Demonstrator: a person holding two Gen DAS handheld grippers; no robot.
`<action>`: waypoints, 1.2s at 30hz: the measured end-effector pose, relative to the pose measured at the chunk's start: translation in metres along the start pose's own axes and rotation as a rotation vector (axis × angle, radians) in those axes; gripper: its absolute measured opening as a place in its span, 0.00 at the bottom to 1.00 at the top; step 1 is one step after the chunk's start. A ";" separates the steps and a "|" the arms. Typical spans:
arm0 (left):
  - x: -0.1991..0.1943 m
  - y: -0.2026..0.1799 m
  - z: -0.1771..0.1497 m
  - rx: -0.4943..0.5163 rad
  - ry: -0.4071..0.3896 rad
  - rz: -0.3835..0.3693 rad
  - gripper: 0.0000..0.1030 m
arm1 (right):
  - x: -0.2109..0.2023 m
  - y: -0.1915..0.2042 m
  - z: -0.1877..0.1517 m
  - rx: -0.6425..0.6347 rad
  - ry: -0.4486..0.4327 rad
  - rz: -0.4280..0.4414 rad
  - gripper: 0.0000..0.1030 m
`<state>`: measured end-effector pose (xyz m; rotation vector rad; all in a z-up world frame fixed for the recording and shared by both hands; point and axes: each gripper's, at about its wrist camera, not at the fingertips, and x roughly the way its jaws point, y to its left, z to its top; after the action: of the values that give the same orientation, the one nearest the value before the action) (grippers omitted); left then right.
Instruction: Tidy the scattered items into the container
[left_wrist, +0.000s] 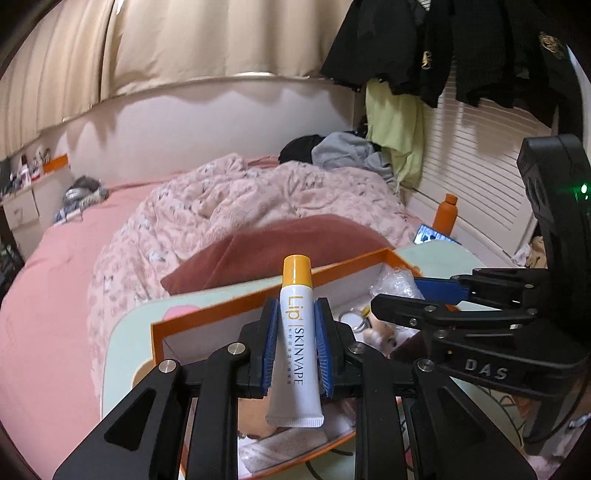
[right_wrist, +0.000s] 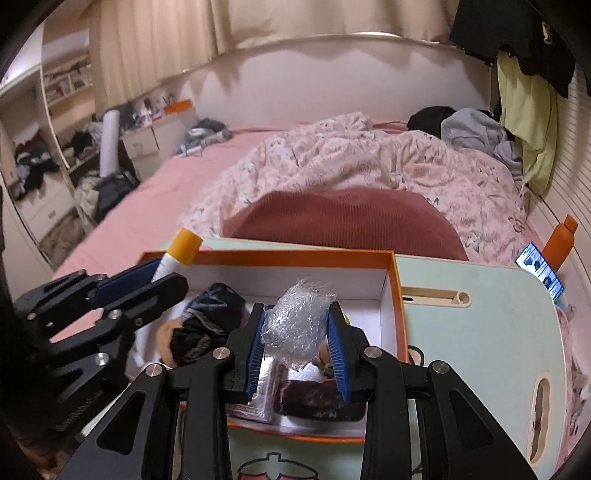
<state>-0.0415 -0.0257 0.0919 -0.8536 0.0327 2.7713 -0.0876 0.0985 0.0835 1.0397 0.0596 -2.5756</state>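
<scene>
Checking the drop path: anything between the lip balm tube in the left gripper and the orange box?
Nothing visible blocks it. The left gripper holds the lip balm tube above the open orange box, which has no lid on. The right gripper, holding crumpled plastic wrap, hangs alongside over the box, not beneath the tube.

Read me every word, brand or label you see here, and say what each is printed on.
"Lip" and "SKINVAPE": on the white tube clamped in the left tool.
"DAS": raised letters on the right tool, on its black body.
Small print beside "SKINVAPE": too small to read.
Phone screen: too blurred to read.
</scene>
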 end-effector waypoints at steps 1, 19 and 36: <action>0.000 0.000 -0.002 -0.002 -0.001 0.008 0.24 | 0.001 0.000 -0.001 -0.003 0.001 -0.003 0.32; -0.057 -0.004 -0.028 -0.068 0.010 -0.009 0.80 | -0.052 0.003 -0.038 -0.024 -0.028 -0.057 0.62; -0.020 -0.032 -0.107 -0.044 0.293 0.018 0.80 | -0.035 -0.022 -0.121 0.018 0.217 -0.081 0.73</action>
<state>0.0415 -0.0095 0.0158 -1.2696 0.0310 2.6469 0.0086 0.1504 0.0169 1.3457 0.1372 -2.5274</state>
